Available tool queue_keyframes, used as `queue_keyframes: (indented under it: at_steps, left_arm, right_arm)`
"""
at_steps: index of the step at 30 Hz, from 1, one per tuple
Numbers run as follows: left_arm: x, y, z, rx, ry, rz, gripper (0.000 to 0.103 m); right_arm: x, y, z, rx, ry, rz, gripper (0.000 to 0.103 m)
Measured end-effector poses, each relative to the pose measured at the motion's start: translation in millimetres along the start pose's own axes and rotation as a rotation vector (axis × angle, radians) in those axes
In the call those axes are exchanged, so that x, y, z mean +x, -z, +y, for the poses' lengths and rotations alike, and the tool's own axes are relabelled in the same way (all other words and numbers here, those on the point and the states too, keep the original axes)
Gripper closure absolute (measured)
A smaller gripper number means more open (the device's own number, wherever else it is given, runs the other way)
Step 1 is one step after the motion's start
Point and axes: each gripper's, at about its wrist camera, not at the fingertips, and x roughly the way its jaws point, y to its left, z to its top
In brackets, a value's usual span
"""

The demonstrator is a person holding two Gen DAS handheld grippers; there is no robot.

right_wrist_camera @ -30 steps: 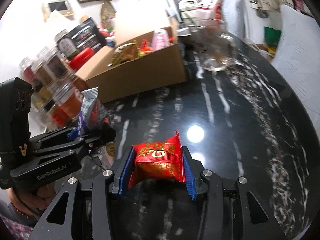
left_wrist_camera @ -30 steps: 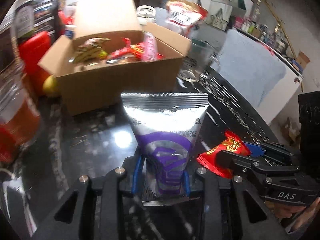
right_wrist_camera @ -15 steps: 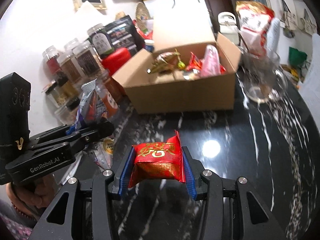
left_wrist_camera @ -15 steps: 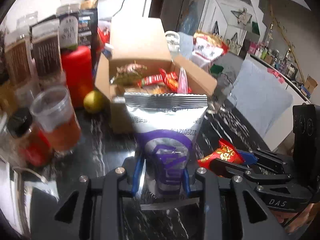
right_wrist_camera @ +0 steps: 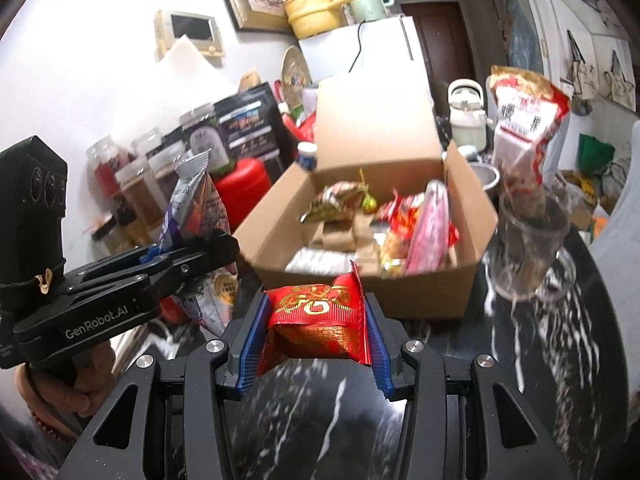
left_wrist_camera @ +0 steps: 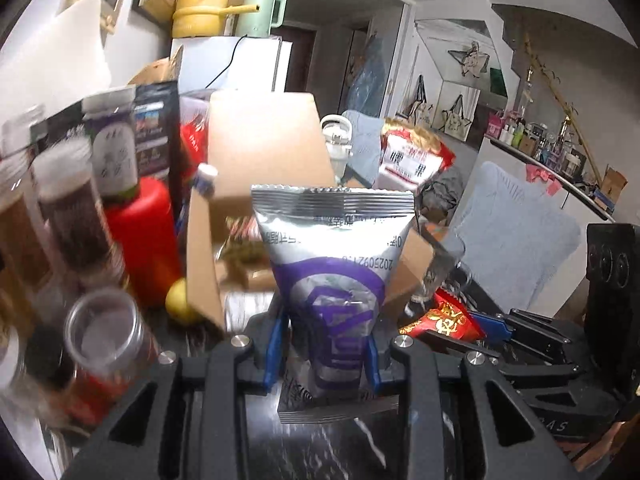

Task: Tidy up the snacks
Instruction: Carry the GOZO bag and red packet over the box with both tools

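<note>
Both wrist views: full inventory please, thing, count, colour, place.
cardboard box: 1, brown, open, on the table, snacks inside
table: 1, black marble
silver packet: 1, silver and purple, in left gripper
red packet: 1, red and gold, in right gripper
glass cup: 1, clear, right of box
red bottle: 1, red, left of box
lemon: 1, yellow, at the box's left corner
jars: several, clear, far left
big snack bag: 1, red and white, behind cup
left gripper: black, jaws shut on silver packet
right gripper: black, jaws shut on red packet
</note>
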Motion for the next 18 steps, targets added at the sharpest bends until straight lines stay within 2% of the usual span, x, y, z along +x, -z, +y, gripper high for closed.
queue_keyframes:
  at_steps: [10,18]
  left_arm:
    - [29.2,-43.1,4.2,0.029,0.022,-0.045,0.071]
    - [65.2,-67.3,9.8,0.057,0.009,-0.036,0.071]
  right_arm:
    - [14.5,-50.2,-17.1,-0.028,0.028,-0.067,0.058]
    - [38.9,-81.6,-31.2,-0.059,0.051,-0.092,0.058]
